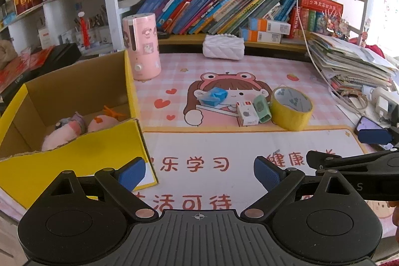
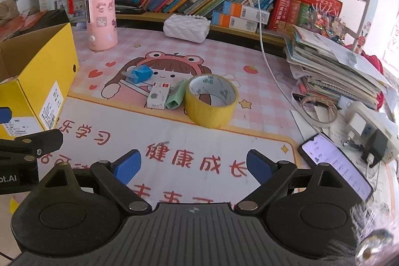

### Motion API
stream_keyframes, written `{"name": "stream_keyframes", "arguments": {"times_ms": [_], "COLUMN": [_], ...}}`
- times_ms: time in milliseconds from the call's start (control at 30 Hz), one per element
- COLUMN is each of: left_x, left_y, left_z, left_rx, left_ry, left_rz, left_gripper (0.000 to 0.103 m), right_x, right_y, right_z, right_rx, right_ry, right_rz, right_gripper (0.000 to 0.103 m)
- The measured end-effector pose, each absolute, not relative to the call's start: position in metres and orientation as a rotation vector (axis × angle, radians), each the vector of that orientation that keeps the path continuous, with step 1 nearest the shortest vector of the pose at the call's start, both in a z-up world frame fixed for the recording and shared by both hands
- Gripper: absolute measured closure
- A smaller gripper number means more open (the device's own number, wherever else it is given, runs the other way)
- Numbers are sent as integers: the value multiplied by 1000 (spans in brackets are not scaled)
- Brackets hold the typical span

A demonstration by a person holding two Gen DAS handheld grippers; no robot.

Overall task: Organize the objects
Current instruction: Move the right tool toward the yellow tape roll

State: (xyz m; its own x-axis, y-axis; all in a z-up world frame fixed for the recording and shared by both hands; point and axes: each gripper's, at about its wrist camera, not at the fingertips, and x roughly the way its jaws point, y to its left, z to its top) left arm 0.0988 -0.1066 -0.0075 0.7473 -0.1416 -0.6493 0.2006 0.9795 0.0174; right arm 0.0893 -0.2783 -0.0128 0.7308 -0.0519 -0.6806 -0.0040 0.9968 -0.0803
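The yellow cardboard box (image 1: 82, 161) is cut off at the left edge of the left wrist view; inside it two pink plush toys (image 1: 74, 129) are half hidden behind its near wall. In the right wrist view the box's white label (image 2: 53, 104) carries print too small to read. The phone (image 2: 336, 166) at the right shows a lit screen of text that cannot be made out.

The desk mat (image 2: 199, 141) is pink checked with a cartoon girl in a frog hat and a white panel of red Chinese characters. Part of the lettering is covered by both grippers.

On the mat, side by side, lie a blue crumpled packet (image 2: 141, 74), a small white box (image 2: 158, 96), a green case (image 2: 175, 95) and a roll of yellow tape (image 2: 210, 104); the case touches the tape. A pink cylinder (image 2: 101, 20) and a white quilted purse (image 2: 187, 28) stand farther back, before shelves of leaning books.

The left gripper (image 1: 199, 173) and the right gripper (image 2: 192, 168) both hover above the mat with jaws spread wide, holding nothing.
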Motion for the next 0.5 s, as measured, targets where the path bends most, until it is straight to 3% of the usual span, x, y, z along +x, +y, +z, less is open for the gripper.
{"name": "stream_keyframes", "arguments": {"times_ms": [500], "left_x": [108], "left_y": [-127], "left_z": [-10], "left_rx": [80], "left_ry": [720], "left_rz": [-147], "left_gripper": [7], "right_x": [108], "right_y": [-297], "right_z": [-17], "right_rx": [-79], "right_ry": [755], "right_rz": [43], "right_gripper": [14]}}
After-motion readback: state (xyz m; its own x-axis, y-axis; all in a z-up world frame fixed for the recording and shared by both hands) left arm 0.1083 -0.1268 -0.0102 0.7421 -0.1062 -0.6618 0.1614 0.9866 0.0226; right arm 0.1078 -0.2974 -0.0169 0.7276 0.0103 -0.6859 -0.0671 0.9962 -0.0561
